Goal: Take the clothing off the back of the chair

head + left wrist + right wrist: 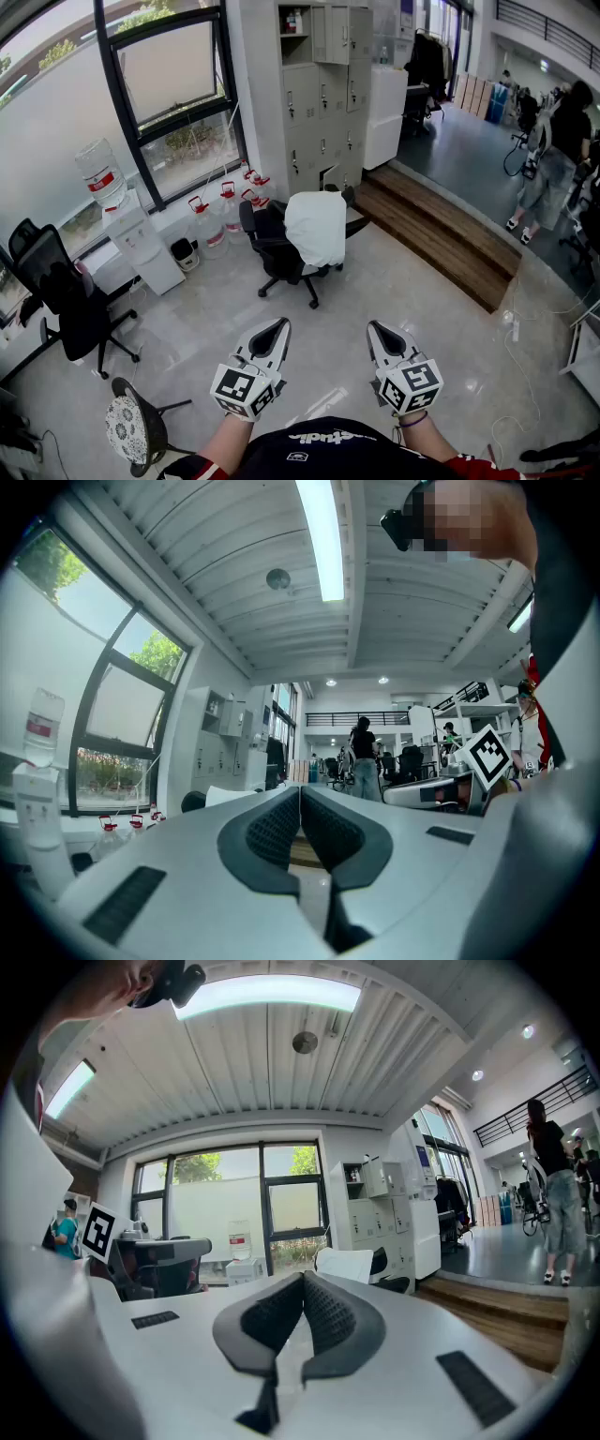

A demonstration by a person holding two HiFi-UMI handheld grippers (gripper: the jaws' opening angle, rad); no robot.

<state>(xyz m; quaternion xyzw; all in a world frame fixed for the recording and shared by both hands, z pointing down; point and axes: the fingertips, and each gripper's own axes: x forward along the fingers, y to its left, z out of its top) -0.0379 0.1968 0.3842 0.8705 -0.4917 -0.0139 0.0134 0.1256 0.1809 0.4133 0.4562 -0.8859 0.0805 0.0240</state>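
As is shown in the head view, the white clothing is draped over the back of the black office chair, which is set on the pale floor before the grey lockers. The left gripper and the right gripper are held side by side, well apart from the chair. The jaws of each are closed together, and nothing is gripped between them.
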